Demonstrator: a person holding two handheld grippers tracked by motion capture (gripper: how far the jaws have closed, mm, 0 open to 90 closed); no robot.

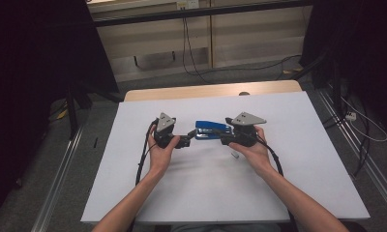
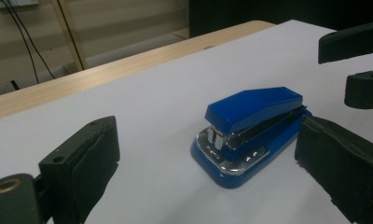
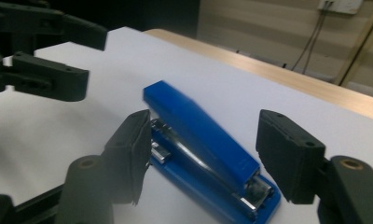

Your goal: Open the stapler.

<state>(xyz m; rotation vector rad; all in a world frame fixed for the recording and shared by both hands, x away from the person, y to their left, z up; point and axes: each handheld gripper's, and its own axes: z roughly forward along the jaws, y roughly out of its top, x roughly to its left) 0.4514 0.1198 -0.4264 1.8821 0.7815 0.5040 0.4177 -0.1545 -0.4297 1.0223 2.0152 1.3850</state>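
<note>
Two forearms come in from 6 o'clock in the high view, angled inward, palms facing each other, one claw in each hand. Left claw [image 1: 186, 140] points toward 3 o'clock, right claw [image 1: 224, 139] toward 9 o'clock, both held low over the bench [image 1: 298, 159] and about level.

One blue stapler [image 1: 212, 130] lies flat near bench centre, just 12 o'clock of the gap between the two claws, its metal mouth toward the left hand [image 1: 158, 147], its hinge end toward the right hand [image 1: 249, 150].

Left claw [image 2: 208, 172]: jaws spread wide. The stapler [image 2: 250, 133] sits ahead between them, close to one jaw; no pad presses on it.

Right claw [image 3: 201, 158]: jaws partly spread, straddling the hinge half of the stapler [image 3: 203, 144]. One pad sits right at the stapler's side, contact unclear from blur; the other stands apart from it. Not pinching.

Each claw's view also shows the opposite claw farther off, jaws apart.

Around: one small pale bit [image 1: 235, 155] lies on the bench at about 5 o'clock of the stapler, just beside the right hand; too small to identify. A white sheet covers the bench, with a wood strip [image 1: 206, 90] bare along the 12 o'clock edge. Cables [image 1: 143, 159] trail from both claws toward 6 o'clock. Nothing lies between claws and stapler.

Count: two claws, two hands, one stapler, one small bit.
</note>
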